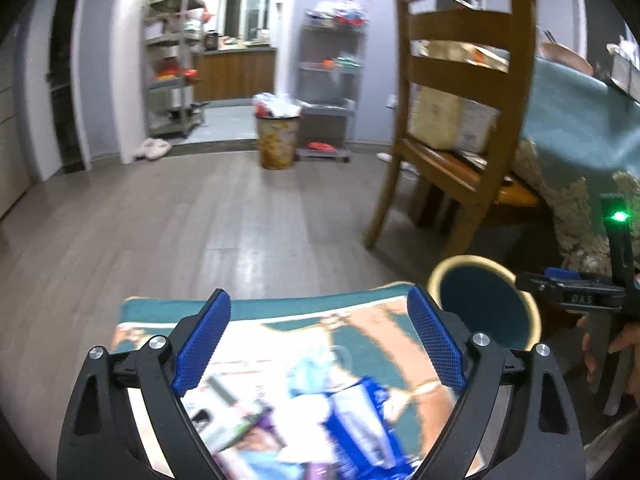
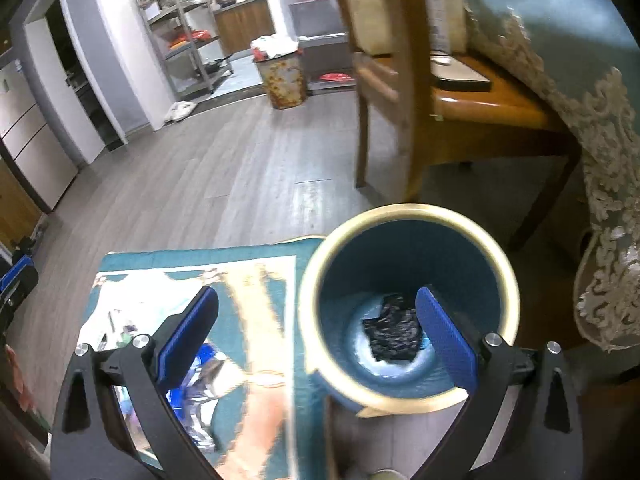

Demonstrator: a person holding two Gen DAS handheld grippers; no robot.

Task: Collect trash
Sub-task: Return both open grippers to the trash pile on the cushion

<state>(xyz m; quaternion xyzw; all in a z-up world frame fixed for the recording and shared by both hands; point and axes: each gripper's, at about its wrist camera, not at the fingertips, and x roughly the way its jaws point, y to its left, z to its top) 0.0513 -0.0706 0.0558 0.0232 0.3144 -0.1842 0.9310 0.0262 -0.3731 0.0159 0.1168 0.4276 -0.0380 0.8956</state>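
- In a dining room, we hold the left gripper [image 1: 319, 338] spread wide and empty above a patterned rug [image 1: 280, 312], where a litter of wrappers and packets [image 1: 304, 420] lies scattered in front of us.
- Our right gripper [image 2: 317, 338] also stands wide with nothing between its pads, hanging over the mouth of the blue bin [image 2: 408, 308], which stands upright on the floor at the rug's right edge, near a wooden chair [image 1: 460, 120].
- One dark crumpled wrapper [image 2: 394, 330] already lies flat at the bottom of the bin.
- We judge the trash on the rug to be light, thin and crinkly: film and paper that should buckle under the pads and may slide, so a pinch across a raised fold or a free edge looks safer than pressing down on a flat face.
- The blue packet [image 1: 360, 428] looks the bulkiest piece and the easiest to grip.
- Blur hides the outlines; a grey-and-white packet [image 1: 224, 412] seems to run diagonally, from near left to far right, but we cannot tell its long axis for certain.
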